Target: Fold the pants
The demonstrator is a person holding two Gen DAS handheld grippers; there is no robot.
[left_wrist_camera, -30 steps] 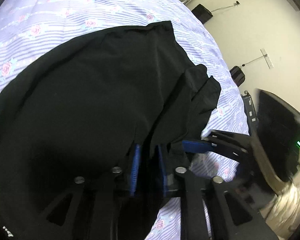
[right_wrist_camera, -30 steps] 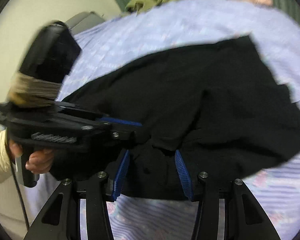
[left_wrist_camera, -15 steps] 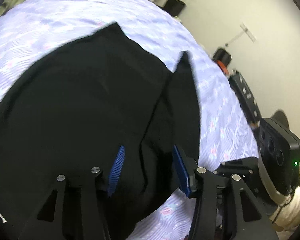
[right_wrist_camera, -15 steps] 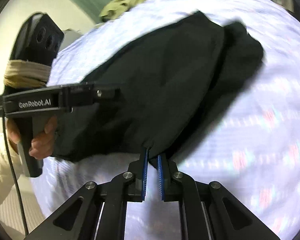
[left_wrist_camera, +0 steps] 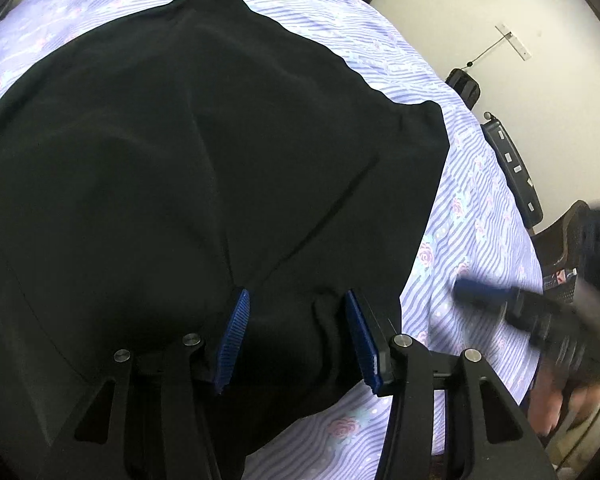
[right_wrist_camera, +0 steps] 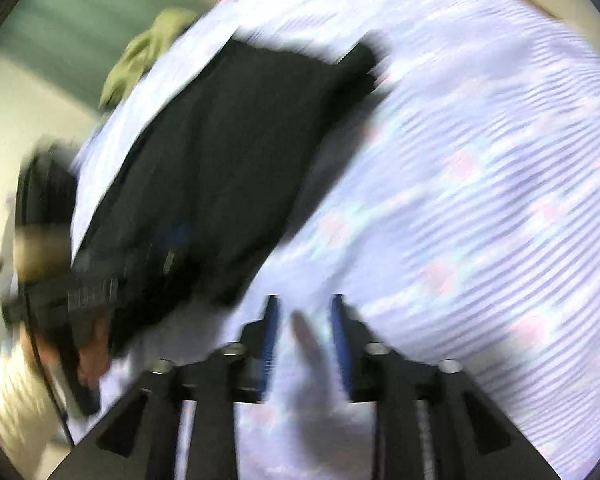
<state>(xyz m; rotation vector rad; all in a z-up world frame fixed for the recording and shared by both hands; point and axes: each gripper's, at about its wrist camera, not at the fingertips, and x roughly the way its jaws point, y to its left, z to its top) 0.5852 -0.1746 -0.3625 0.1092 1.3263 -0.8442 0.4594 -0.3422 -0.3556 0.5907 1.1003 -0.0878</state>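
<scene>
On the striped floral bedsheet (left_wrist_camera: 464,208) lie the black pants (left_wrist_camera: 188,160), spread flat. Over their near edge sits the left gripper (left_wrist_camera: 296,336), its blue pads (left_wrist_camera: 233,340) wide apart with cloth between them but not pinched. Off to the side, the right gripper (right_wrist_camera: 304,336) is blurred, fingers parted over bare sheet, holding nothing.
</scene>
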